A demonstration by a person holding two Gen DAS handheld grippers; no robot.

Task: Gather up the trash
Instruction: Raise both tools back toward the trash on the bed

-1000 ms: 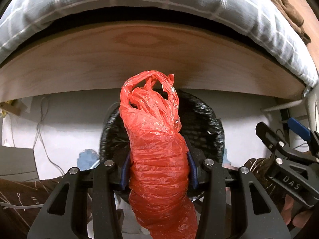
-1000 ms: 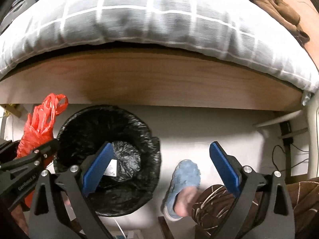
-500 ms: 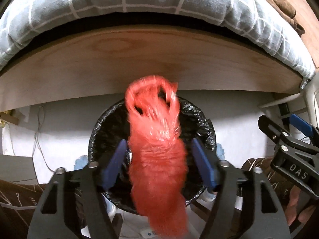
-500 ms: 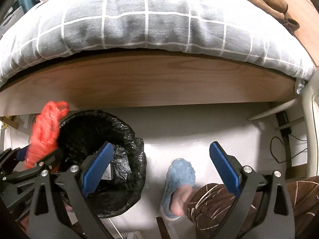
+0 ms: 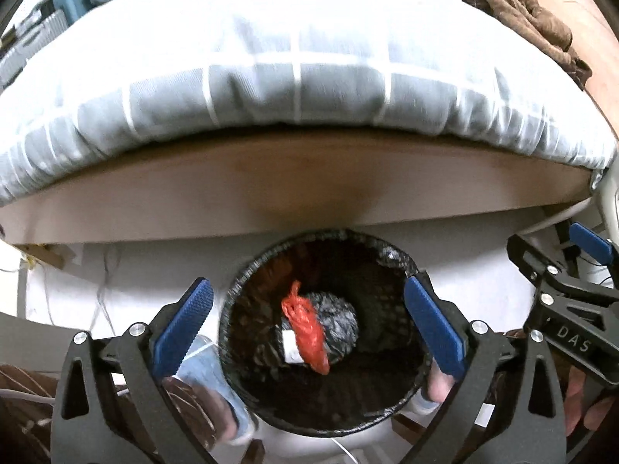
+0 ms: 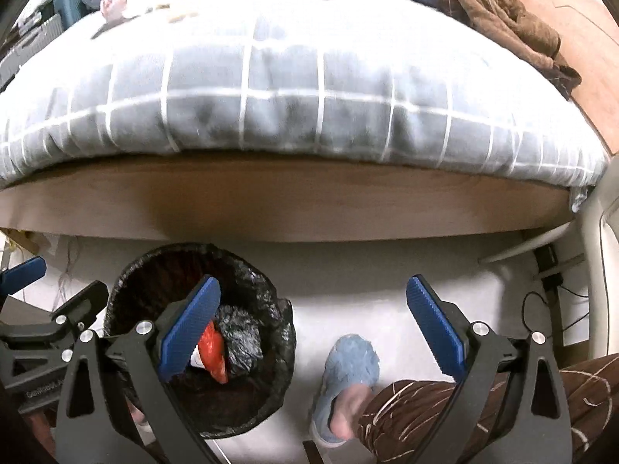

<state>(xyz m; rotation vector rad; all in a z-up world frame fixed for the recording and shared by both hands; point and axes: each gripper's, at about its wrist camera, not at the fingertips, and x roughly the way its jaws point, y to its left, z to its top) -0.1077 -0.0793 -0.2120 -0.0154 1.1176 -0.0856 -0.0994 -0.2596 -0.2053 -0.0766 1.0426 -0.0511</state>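
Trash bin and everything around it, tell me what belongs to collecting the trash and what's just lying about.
Belongs to the job:
red plastic bag, lying inside the bin
trash bin with black liner
left gripper, open above the bin

Just lying about:
checked duvet
brown cloth
blue slipper
floor cables

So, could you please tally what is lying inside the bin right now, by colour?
Red: 1, a red plastic bag
Black: 1, a crumpled black bag
White: 1, a small white scrap
Total: 3 things visible in the black-lined bin; anything beneath them is hidden.
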